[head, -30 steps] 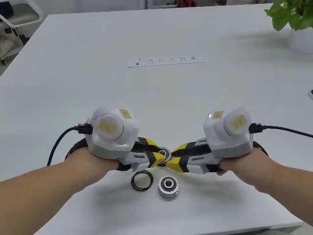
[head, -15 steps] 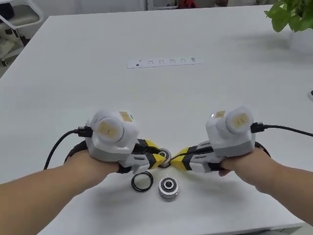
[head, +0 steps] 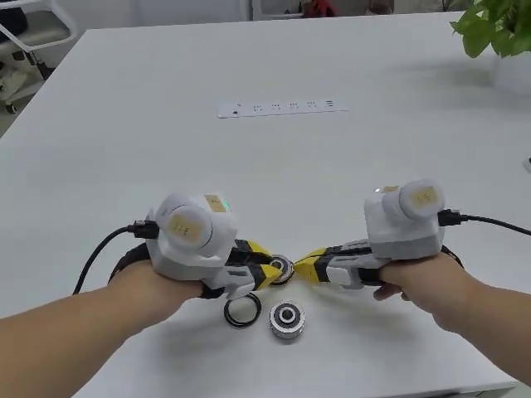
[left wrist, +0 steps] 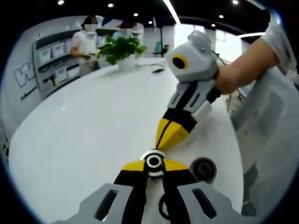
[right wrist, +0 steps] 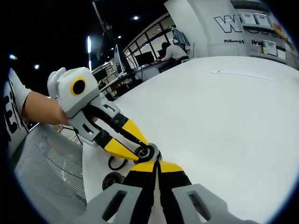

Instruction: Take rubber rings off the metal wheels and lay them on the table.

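Observation:
My left gripper point(head: 272, 270) is shut on a small metal wheel point(head: 279, 266), held just above the table; in the left gripper view the wheel point(left wrist: 153, 161) sits between the yellow jaw tips, showing a dark ring around a white hub. My right gripper point(head: 301, 267) is shut, its tips against the wheel's right side point(right wrist: 147, 152); whether they pinch the rubber I cannot tell. A loose black rubber ring point(head: 241, 310) lies flat below the grippers. Beside the ring stands a second metal wheel point(head: 286, 318).
A white power strip point(head: 280, 107) lies across the middle of the white table point(head: 166, 124). A potted green plant point(head: 494, 29) stands at the far right corner. Black cables point(head: 99, 249) trail from both grippers. The table's near edge runs just below the loose wheel.
My right gripper has drawn a little to the right, its tips now at the wheel's edge. The left gripper holds the wheel in nearly the same place. The camera has shifted slightly.

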